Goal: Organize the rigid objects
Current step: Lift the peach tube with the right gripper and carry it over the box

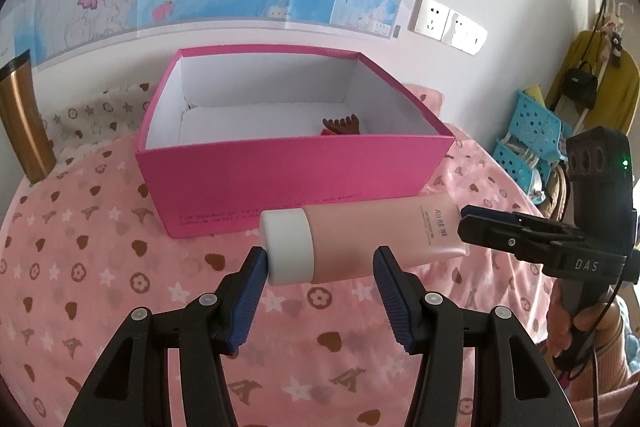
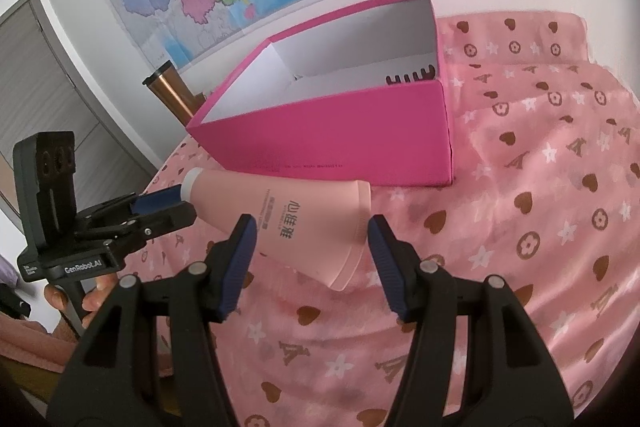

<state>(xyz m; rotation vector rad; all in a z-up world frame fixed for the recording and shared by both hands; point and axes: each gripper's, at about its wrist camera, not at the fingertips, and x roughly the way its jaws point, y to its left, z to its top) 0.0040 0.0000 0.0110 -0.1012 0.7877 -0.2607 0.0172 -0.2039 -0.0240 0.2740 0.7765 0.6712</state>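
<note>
A pink tube with a white cap lies on the pink patterned cloth in front of an open magenta box. My left gripper is open, its fingers on either side of the white cap end. My right gripper is open around the tube's flat tail end. The right gripper also shows in the left wrist view, and the left gripper in the right wrist view, by the cap. A brown hair claw lies inside the box.
A copper tumbler stands left of the box on the cloth. A wall map hangs behind. Blue baskets and a yellow garment are at the right. A grey door is at the left in the right wrist view.
</note>
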